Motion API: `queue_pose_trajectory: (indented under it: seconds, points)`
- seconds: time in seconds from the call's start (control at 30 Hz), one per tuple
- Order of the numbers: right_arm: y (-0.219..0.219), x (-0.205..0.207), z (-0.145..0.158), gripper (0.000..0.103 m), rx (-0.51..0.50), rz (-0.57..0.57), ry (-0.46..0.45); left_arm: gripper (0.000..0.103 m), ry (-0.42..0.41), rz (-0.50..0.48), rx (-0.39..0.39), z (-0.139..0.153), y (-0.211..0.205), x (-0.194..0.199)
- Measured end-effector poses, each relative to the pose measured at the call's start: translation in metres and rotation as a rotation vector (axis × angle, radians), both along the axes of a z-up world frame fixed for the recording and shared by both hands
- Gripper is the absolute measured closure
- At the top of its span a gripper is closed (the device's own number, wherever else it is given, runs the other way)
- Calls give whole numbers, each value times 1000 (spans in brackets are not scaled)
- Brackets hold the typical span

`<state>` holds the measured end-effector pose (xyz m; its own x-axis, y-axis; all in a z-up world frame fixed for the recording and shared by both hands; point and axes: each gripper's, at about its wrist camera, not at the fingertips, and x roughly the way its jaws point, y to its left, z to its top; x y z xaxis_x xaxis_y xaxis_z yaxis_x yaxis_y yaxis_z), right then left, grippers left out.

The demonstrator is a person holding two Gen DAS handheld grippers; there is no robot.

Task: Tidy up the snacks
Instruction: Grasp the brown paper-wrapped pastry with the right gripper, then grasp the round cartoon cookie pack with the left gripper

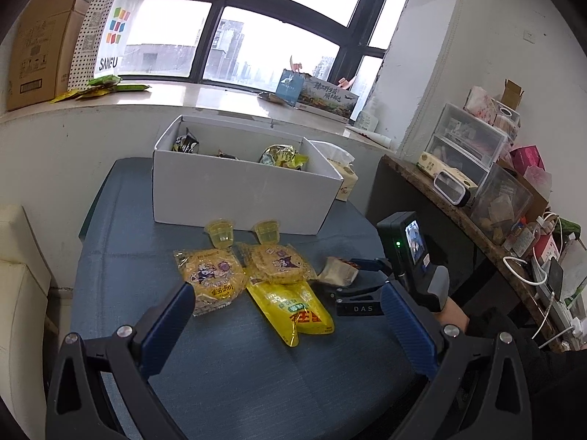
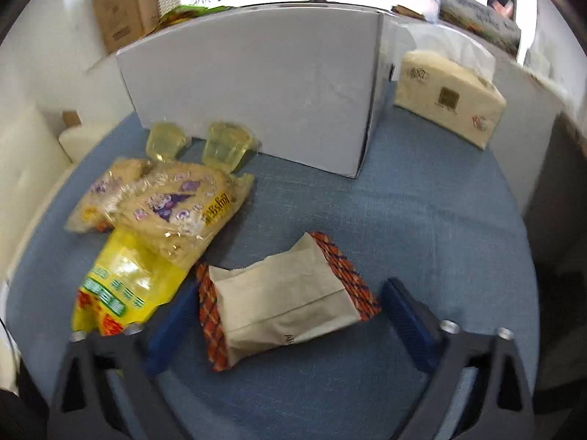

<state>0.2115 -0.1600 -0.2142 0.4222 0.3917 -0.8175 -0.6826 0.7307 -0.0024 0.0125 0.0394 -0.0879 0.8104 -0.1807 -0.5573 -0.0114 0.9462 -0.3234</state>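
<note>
A beige snack packet (image 2: 282, 300) with red plaid ends lies on the blue table (image 2: 422, 220). My right gripper (image 2: 290, 289) straddles it, jaws open, with the left finger close against one plaid end and a small gap at the other. In the left wrist view the same packet (image 1: 337, 271) sits between the right gripper's fingers (image 1: 367, 264). My left gripper (image 1: 288, 293) hovers open over the table with nothing between its fingers. Ahead lie two noodle packs (image 1: 211, 278) (image 1: 279, 262), a yellow pouch (image 1: 293, 311) and two jelly cups (image 1: 220, 233) (image 1: 267, 231). The white box (image 1: 242, 190) behind them holds several snacks.
A tissue pack (image 2: 447, 99) stands to the right of the white box. A windowsill behind carries a cardboard box (image 1: 40, 47), a paper bag (image 1: 106, 33) and green packets (image 1: 99, 86). A cluttered side counter (image 1: 477, 198) runs along the right. A person's hand (image 1: 451, 315) holds the right gripper.
</note>
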Motion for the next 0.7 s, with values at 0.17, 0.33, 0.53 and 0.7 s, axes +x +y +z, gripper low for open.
queue_pose_trajectory:
  seconds: [0.17,0.33,0.53,0.7]
  points:
    - [-15,-6,6,33,43,4,17,0,8,3,0,-3,1,2]
    - [-46,-21,22,33,169,-29,39,0,42,0,21,-12,0,14]
    - [-79,-49,54,33,301,-77,25,0,103,-49,43,-26,-14,47]
    - [-94,-63,69,33,353,-98,25,0,175,-113,95,-42,-35,95]
